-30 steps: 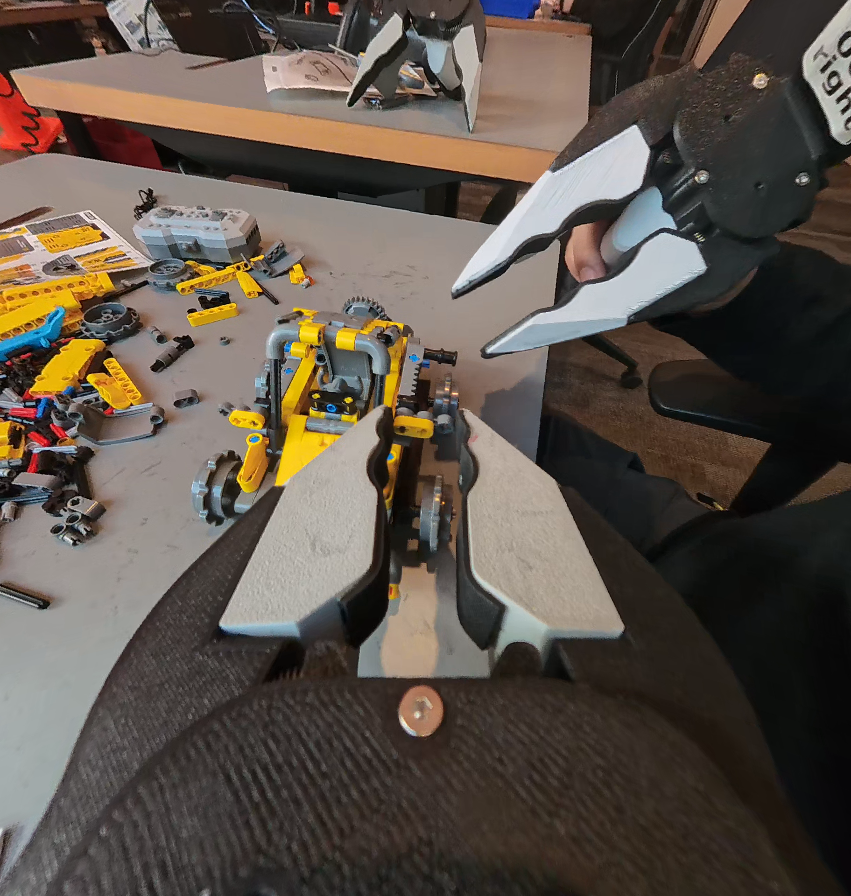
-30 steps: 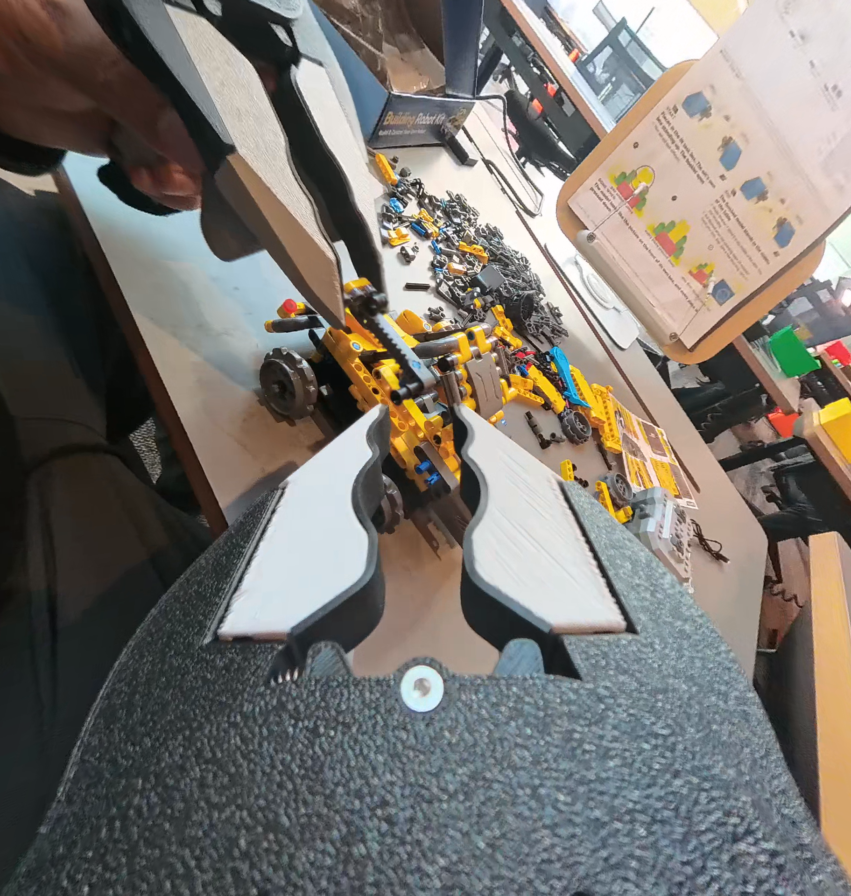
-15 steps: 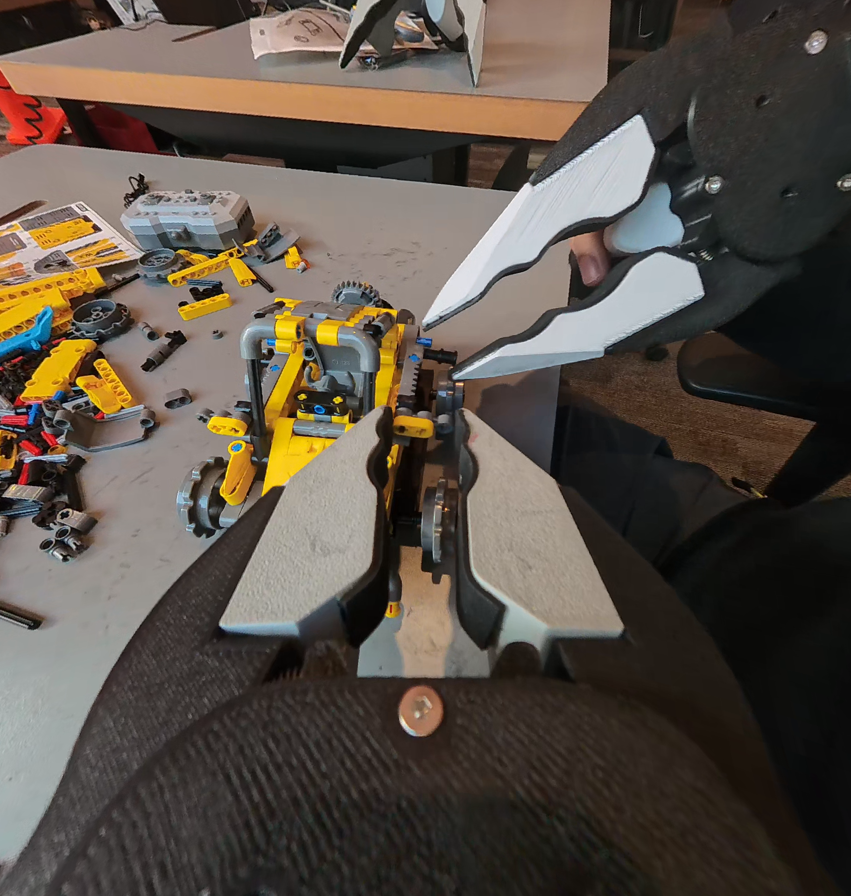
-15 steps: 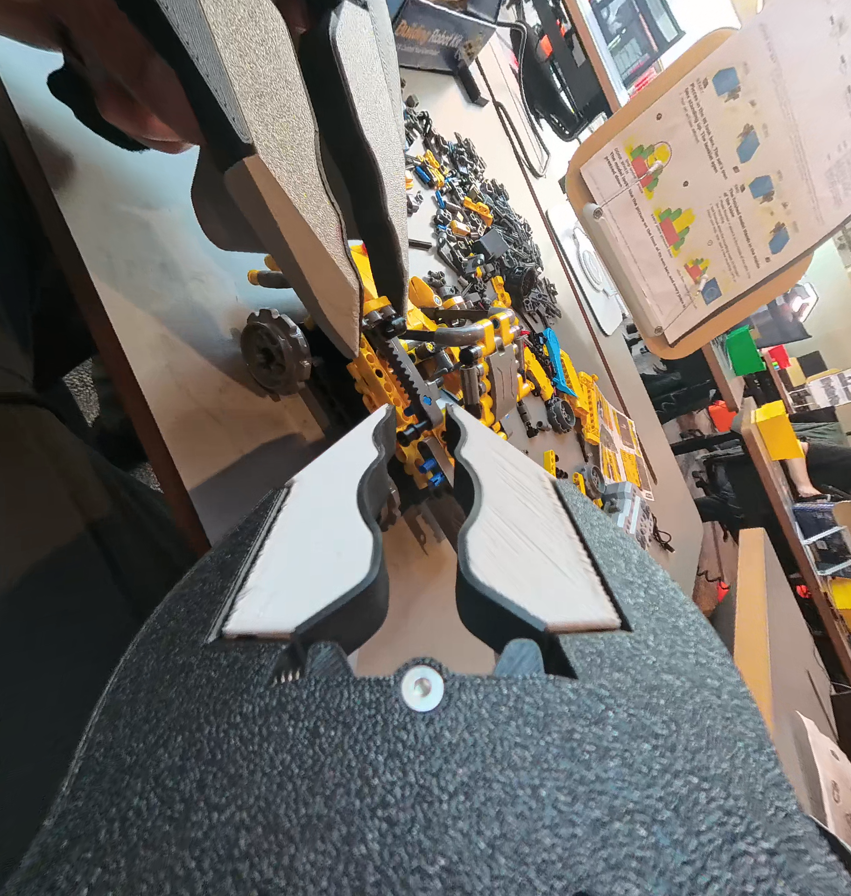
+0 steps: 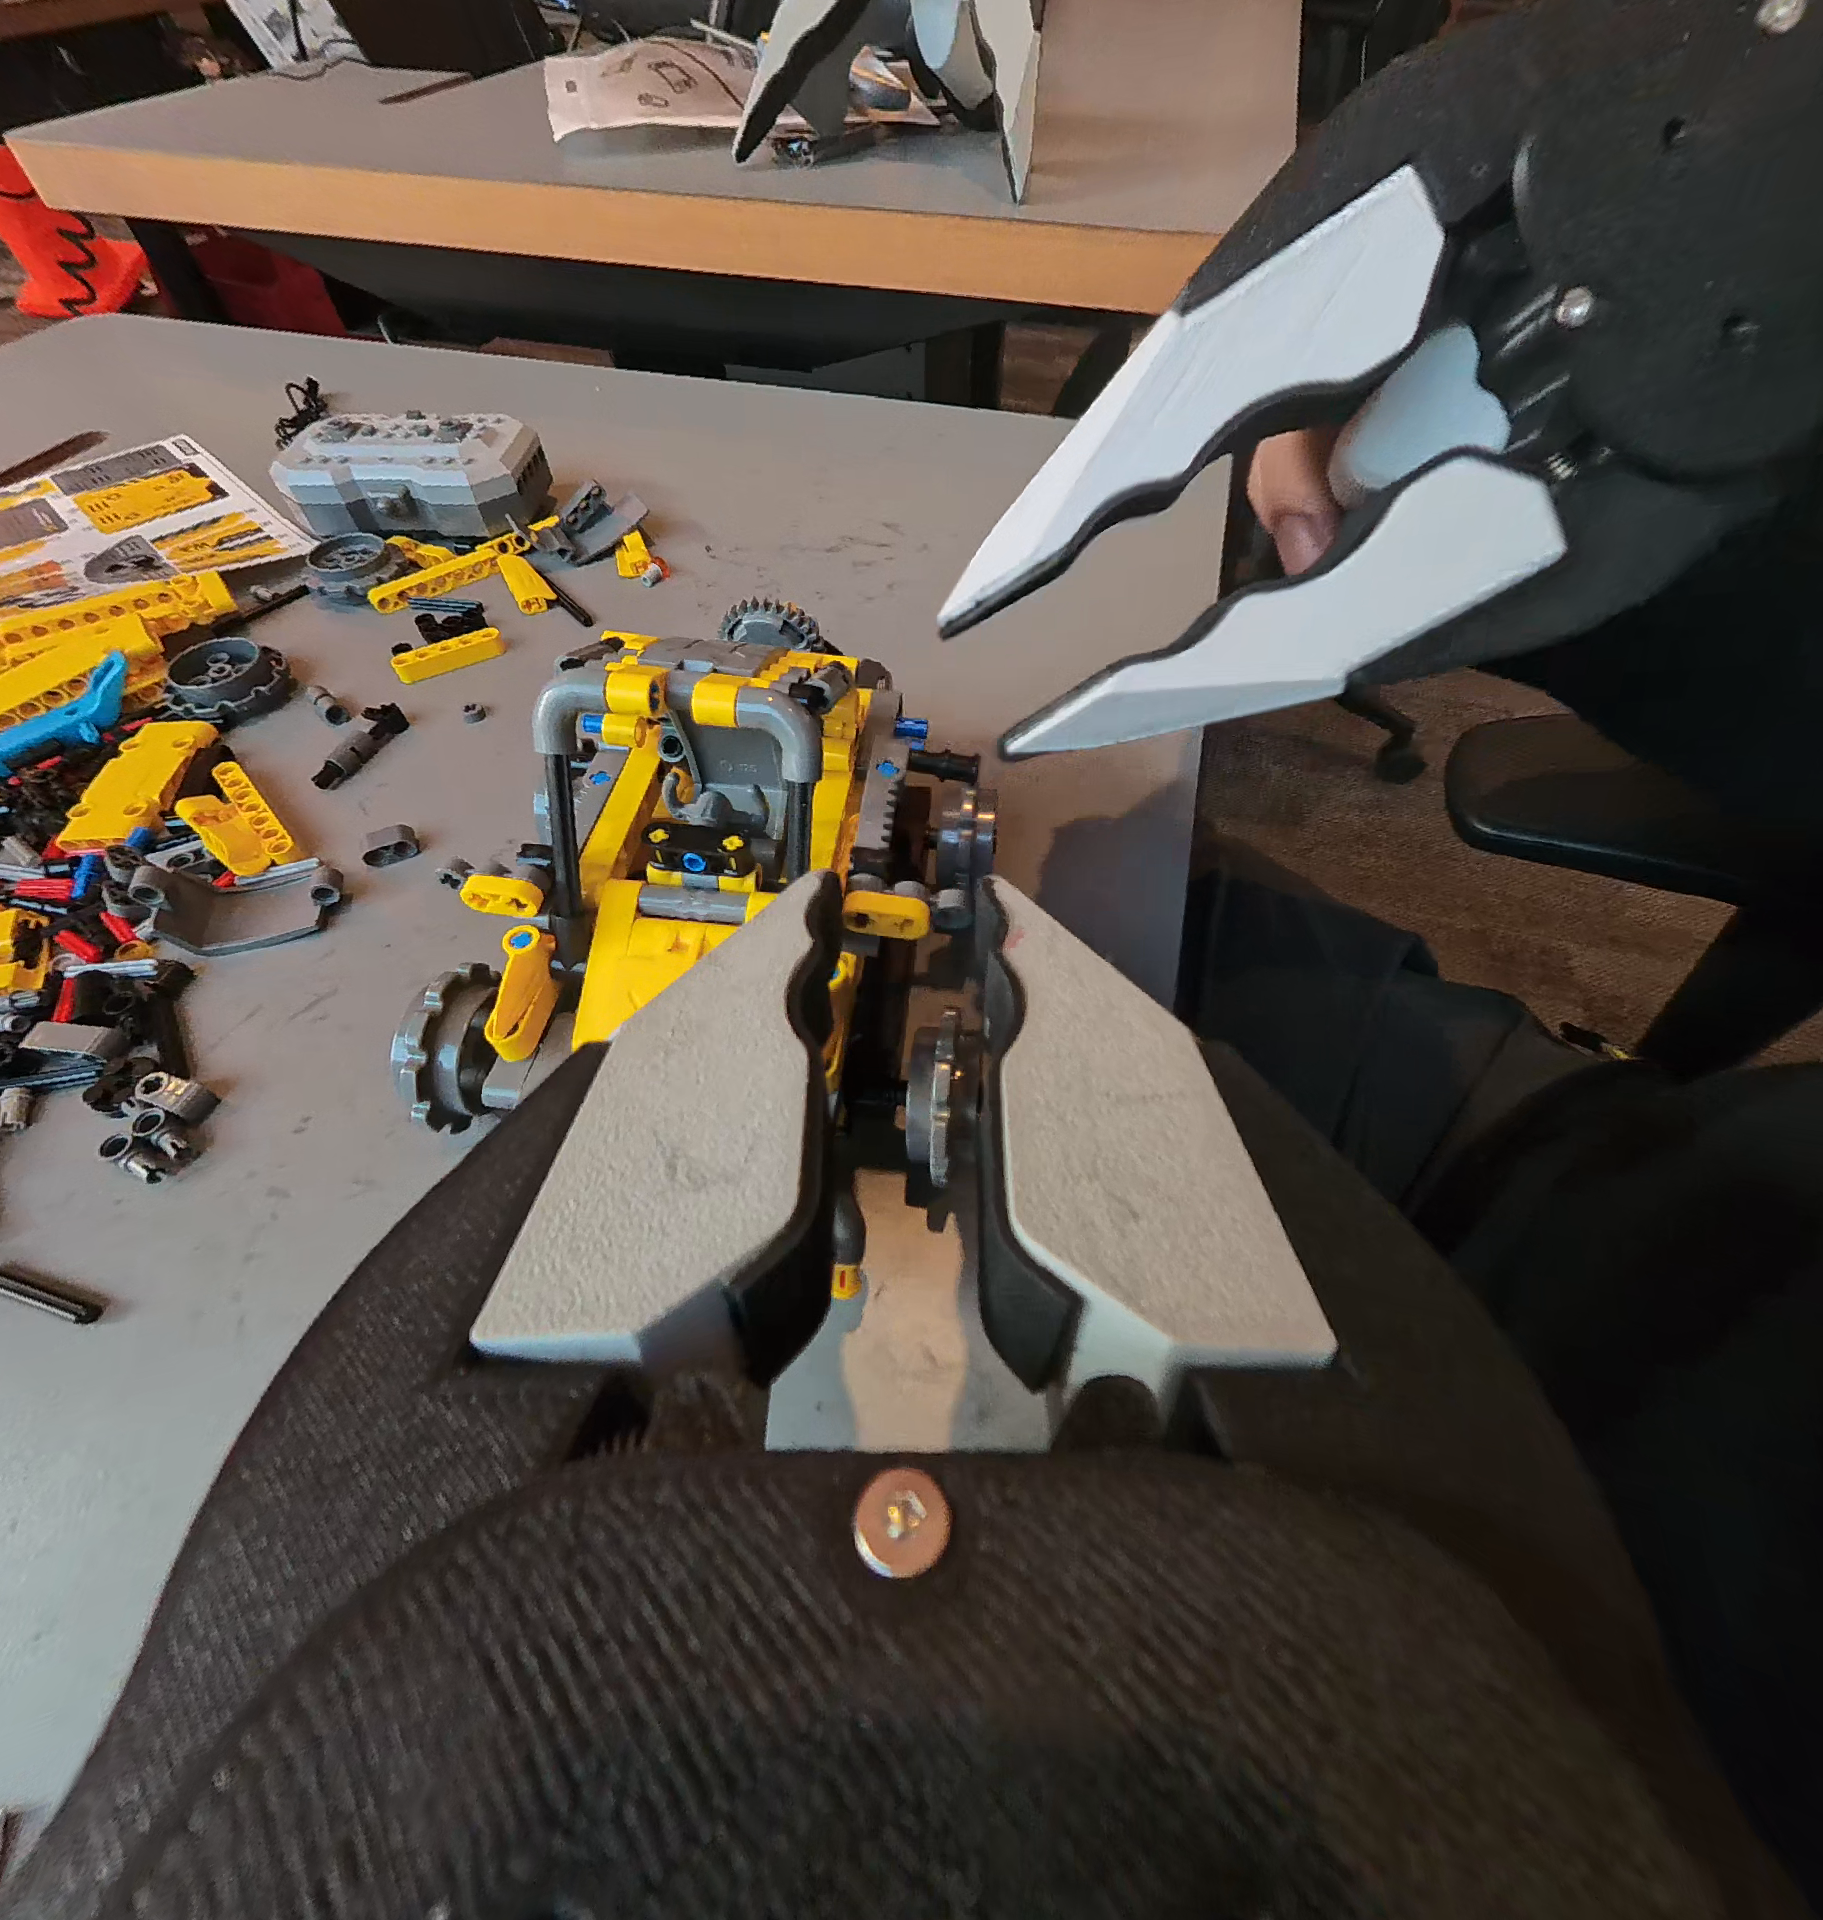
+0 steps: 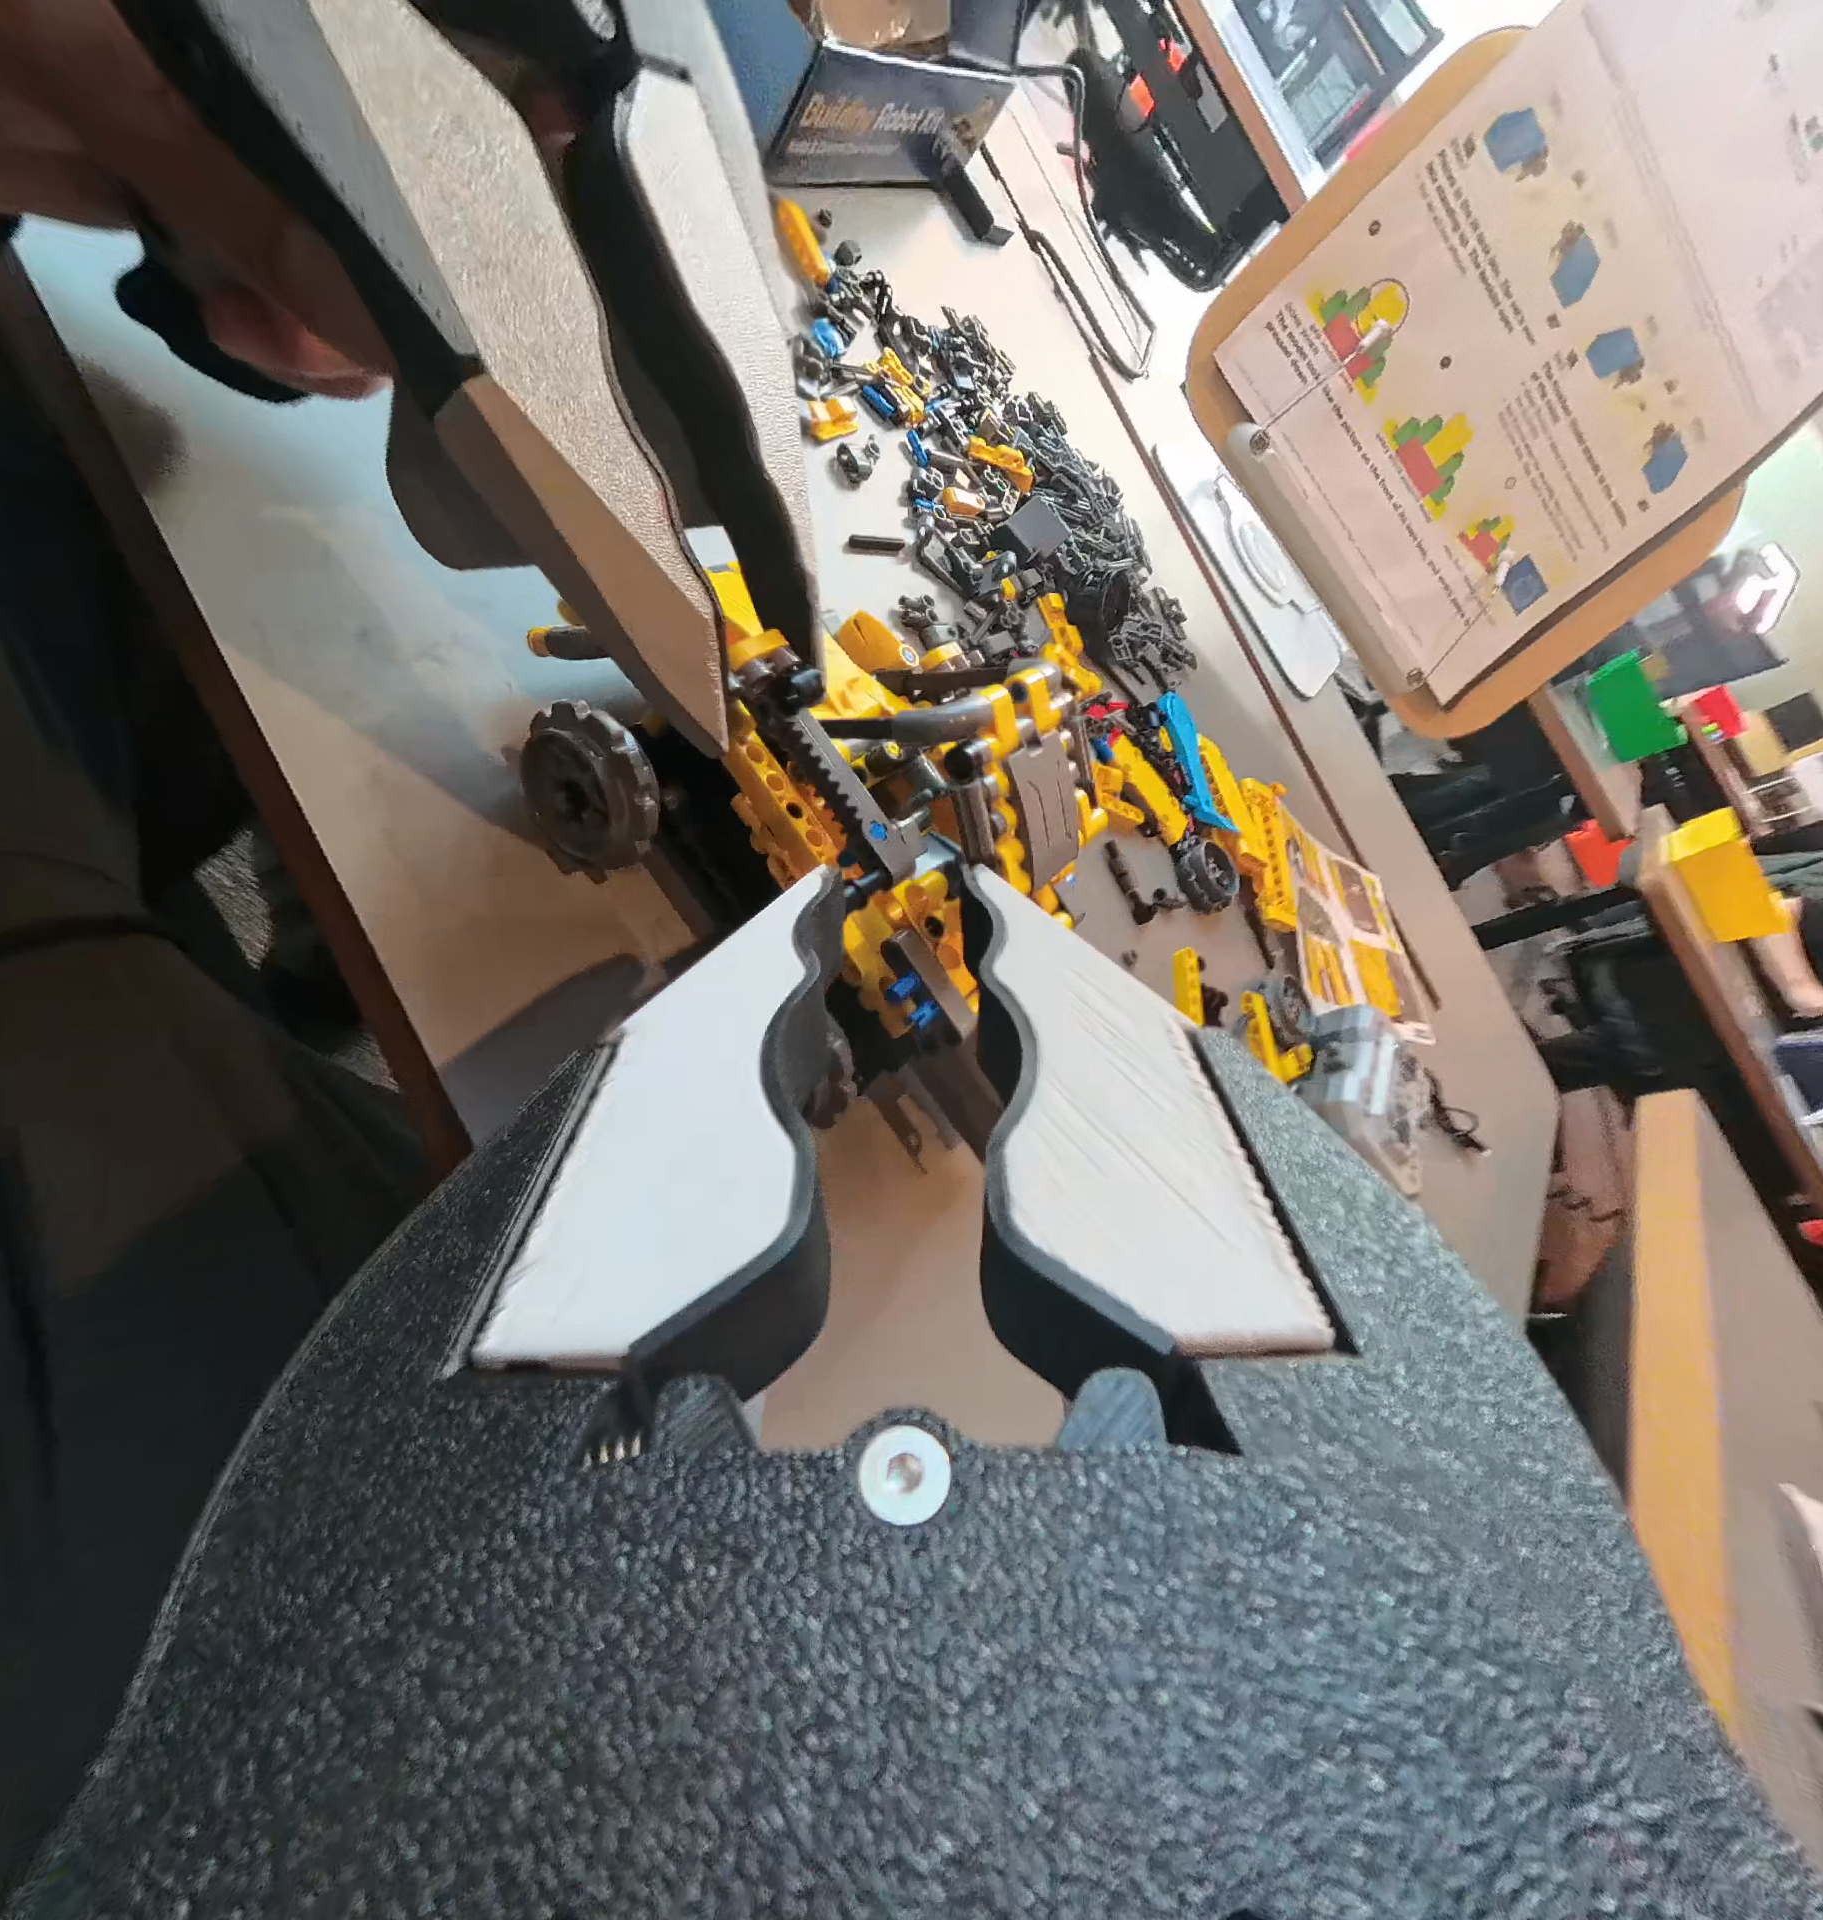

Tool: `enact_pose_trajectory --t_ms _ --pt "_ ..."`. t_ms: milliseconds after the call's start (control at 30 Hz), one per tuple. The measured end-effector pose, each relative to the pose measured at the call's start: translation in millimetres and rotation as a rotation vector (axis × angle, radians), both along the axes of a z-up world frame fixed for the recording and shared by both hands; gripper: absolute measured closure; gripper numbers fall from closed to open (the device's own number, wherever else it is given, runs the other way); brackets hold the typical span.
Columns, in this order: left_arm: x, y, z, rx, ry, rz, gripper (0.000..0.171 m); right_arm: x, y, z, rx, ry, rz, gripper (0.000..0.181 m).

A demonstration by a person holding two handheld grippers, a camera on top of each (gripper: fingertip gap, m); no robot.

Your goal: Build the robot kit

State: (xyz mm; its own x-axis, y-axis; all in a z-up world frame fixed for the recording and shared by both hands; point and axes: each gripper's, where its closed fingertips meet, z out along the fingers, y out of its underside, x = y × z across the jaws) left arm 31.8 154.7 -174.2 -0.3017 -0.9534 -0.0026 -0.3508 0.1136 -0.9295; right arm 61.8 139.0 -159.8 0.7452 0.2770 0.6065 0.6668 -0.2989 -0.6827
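Here the left tool [image 5: 902,904] clenches the lengthwise yellow model [image 5: 699,831]; the right tool [image 5: 974,681] hovers released.

I count one yellow model vehicle [image 5: 699,852] near the table's [image 5: 834,520] edge. Left of the vehicle lie one grey battery box [image 5: 408,473], one blue beam [image 5: 45,727], one instruction booklet [image 5: 86,520], and loose pieces too many to count. My two claws: left gripper [image 5: 902,914], right gripper [image 5: 974,686].

both wrist cams close, opposite sides, same yellow model [image 5: 715,821] [image 6: 891,821]
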Motion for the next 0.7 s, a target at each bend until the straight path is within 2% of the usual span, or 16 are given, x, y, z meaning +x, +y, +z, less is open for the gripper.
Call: enact_pose_trajectory --t_ms 133,233,333,400,467,533,600,700 --pt "1 0 -4 0.011 0.018 0.009 0.149 8 -16 9 0.034 0.123 -0.015 0.158" --pt "-1 -9 9 0.002 -0.013 -0.024 0.148 23 -44 44 0.109 0.224 -0.031 0.158" --pt "-2 -15 43 0.033 -0.086 -0.052 0.148 44 -81 108 0.21 0.351 -0.041 0.153" --pt "-1 -13 77 0.062 -0.16 -0.057 0.149 67 -103 151 0.288 0.441 -0.108 0.13" --pt "2 -12 114 0.067 -0.237 -0.069 0.148 90 -121 177 0.311 0.534 -0.208 0.103" --pt "7 -10 144 0.081 -0.289 -0.074 0.148 98 -134 180 0.287 0.598 -0.257 0.093" --pt "13 -11 165 0.082 -0.329 -0.09 0.149 95 -139 164 0.238 0.657 -0.286 0.082" --pt "24 -24 164 0.054 -0.29 -0.15 0.149 93 -148 135 0.172 0.608 -0.377 0.087"
